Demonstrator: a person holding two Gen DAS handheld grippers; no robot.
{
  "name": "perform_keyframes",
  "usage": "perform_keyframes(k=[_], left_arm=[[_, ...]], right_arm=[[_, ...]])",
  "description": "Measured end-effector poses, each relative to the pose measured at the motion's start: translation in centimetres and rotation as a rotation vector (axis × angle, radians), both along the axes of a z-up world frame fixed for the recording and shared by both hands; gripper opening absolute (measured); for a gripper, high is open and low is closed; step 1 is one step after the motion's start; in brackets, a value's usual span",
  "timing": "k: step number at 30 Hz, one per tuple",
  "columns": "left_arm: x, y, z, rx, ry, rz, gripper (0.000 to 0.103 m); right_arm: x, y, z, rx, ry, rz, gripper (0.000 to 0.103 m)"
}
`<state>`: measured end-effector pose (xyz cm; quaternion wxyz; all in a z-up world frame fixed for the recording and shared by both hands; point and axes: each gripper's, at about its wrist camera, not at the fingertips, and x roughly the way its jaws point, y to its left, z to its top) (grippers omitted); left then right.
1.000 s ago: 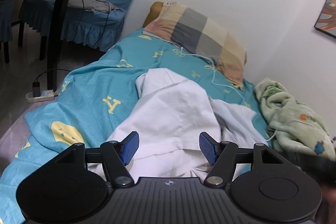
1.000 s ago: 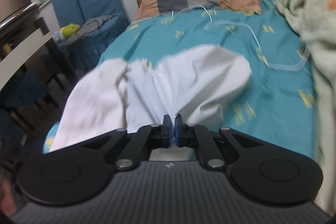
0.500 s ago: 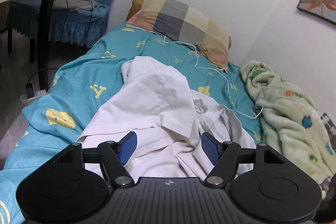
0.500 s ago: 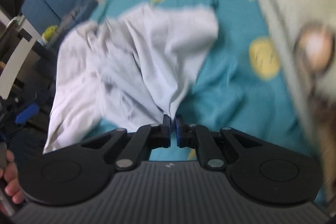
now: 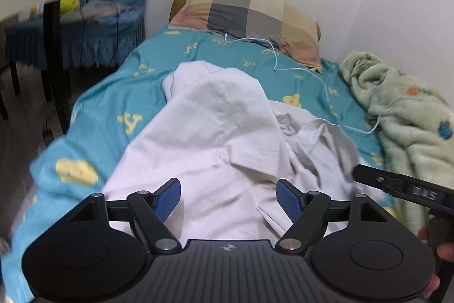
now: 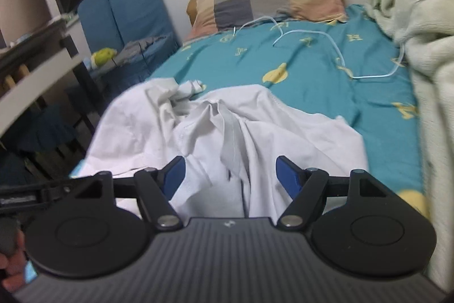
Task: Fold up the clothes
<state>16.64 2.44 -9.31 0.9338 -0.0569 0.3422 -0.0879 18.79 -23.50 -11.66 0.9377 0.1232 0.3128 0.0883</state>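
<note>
I see the white shirt (image 5: pixel 215 132) lying rumpled on the bed (image 5: pixel 113 110), over the teal sheet and toward its near end, with one sleeve folded across the body and the collar side bunched up to the right. My left hand-held gripper (image 5: pixel 228 196) hovers low over the near hem with its blue pads spread wide; its jaws have just been opening further and nothing is pinched between them. My right hand-held gripper (image 6: pixel 231 175) has just sprung apart too, the cloth lying loose under the gap, pads clear of it. Beyond the shirt a white cable (image 6: pixel 312 47) trails across the sheet toward the checked pillow (image 5: pixel 247 16), and a green blanket (image 5: pixel 403 110) is heaped along the wall side
</note>
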Motion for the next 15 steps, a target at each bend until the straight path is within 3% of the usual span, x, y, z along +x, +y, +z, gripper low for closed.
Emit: perform_keyframes(k=[1,3,4,6,10,13,15], left_arm=[[0.7,-0.1,-0.2,0.009,-0.013,0.013,0.084],[2.3,-0.4,-0.7,0.02,-0.037,0.042,0.085],[3.3,-0.5,-0.9,0.02,-0.046,0.045,0.085],[5.0,-0.7,-1.3,0.021,-0.069,0.034,0.085],[7.8,-1.2,-2.0,0.057,-0.102,-0.011,0.085],[8.7,-0.7,-3.2,0.032,-0.07,-0.015,0.085],[9.2,-0.3,-3.8,0.006,-0.049,-0.012,0.085]], right_arm=[[0.6,-0.1,-0.7,0.0,0.015,-0.011,0.066],[0.9,0.0,-1.6,-0.041,0.041,-0.004,0.034],[1.0,0.0,-1.9,-0.067,0.054,0.003,0.008],[0.8,0.0,-2.1,-0.108,0.085,-0.001,0.008],[0.0,-0.7,-1.8,-0.092,0.167,0.021,0.008],[-1.1,-0.7,-3.0,0.022,0.307,0.186,0.008],[-1.9,-0.5,-3.0,0.062,0.343,0.273,0.008]])
